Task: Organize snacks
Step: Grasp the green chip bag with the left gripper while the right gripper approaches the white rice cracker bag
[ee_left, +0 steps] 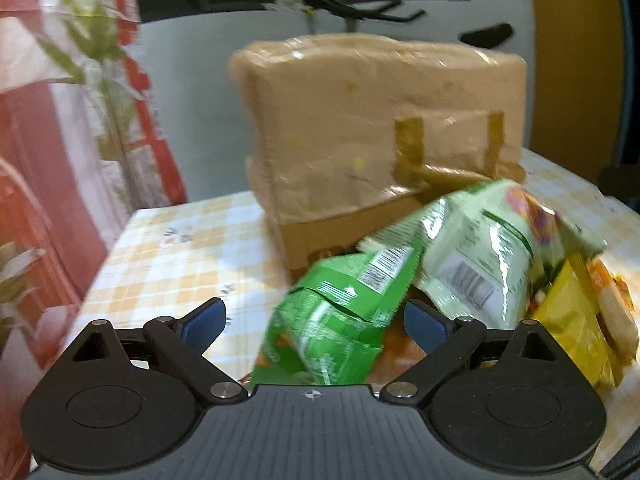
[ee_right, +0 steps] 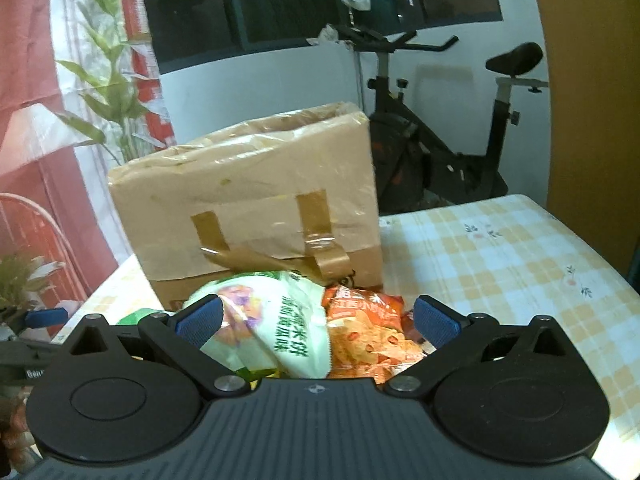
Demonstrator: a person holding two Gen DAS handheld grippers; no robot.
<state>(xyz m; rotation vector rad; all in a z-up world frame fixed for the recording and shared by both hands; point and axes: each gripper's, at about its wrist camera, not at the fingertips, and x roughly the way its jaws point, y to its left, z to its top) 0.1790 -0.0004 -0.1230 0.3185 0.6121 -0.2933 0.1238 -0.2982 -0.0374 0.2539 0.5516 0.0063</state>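
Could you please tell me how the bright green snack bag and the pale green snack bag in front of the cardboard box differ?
The bright green snack bag is a saturated green and looks creased and folded; the pale green snack bag is lighter and looks fuller. The bright one lies between the open left gripper's fingertips, the pale one further right, nearer the cardboard box. The pale one looks larger. Both show barcodes and lie in one pile.

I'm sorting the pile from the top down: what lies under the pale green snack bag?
Beside and partly beneath the pale green snack bag sits an orange chip bag. A yellow packet shows alongside. Anything deeper is covered.
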